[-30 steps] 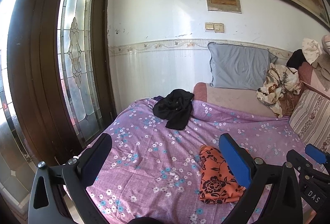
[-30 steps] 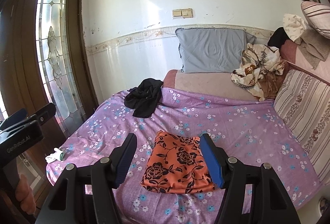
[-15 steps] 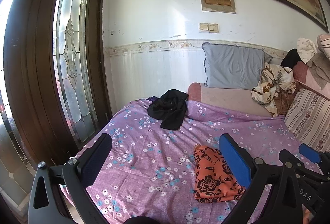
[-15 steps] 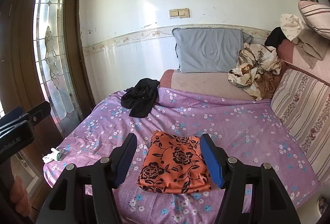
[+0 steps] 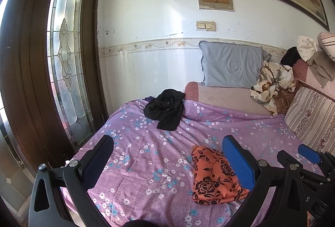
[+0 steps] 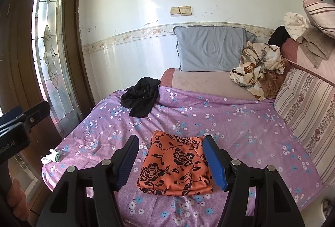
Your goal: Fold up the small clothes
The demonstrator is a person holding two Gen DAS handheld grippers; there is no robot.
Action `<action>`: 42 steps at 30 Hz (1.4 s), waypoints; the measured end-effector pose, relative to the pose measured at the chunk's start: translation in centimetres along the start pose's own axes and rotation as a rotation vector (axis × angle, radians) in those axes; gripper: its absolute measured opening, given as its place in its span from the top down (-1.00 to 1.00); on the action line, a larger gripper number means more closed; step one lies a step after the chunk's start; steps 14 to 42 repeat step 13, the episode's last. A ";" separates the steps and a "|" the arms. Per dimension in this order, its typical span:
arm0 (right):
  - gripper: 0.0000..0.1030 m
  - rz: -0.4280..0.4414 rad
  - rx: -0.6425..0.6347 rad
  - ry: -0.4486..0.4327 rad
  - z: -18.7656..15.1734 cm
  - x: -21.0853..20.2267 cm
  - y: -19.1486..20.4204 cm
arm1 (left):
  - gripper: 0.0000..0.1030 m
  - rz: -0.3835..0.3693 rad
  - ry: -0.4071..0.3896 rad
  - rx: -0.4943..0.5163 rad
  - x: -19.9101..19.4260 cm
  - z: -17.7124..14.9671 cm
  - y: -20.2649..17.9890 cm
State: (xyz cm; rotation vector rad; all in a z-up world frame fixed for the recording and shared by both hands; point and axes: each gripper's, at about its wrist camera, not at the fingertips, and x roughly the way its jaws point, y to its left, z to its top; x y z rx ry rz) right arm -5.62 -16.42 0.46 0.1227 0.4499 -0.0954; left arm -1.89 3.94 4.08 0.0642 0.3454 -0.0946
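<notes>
An orange cloth with black flowers (image 6: 177, 166) lies folded flat on the purple flowered bedspread (image 6: 240, 132) near the bed's front edge; it also shows in the left wrist view (image 5: 213, 176). A crumpled black garment (image 6: 140, 99) lies farther back at the left, also in the left wrist view (image 5: 166, 107). My right gripper (image 6: 170, 162) is open and empty, held above the orange cloth. My left gripper (image 5: 167, 162) is open and empty, to the left of the cloth.
A grey pillow (image 6: 209, 49) leans on the wall at the bed's head. A patterned bundle (image 6: 257, 66) and striped cushions (image 6: 307, 105) sit at the right. A wooden door with leaded glass (image 5: 65, 63) stands at the left. A small white item (image 6: 51, 157) lies at the bed's left corner.
Both grippers have drawn back and up from the bed, so the orange cloth and the bed look a little farther away. The cloth has not moved.
</notes>
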 end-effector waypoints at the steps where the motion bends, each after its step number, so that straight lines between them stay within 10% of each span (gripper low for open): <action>1: -0.30 -0.003 0.002 0.001 0.0 0.1 0.0 | -1.00 -0.006 0.004 0.000 0.2 0.1 -0.1; 42: -0.31 0.001 0.012 -0.016 2.0 2.6 -1.0 | -1.00 -0.035 -0.012 -0.005 2.7 0.8 -0.8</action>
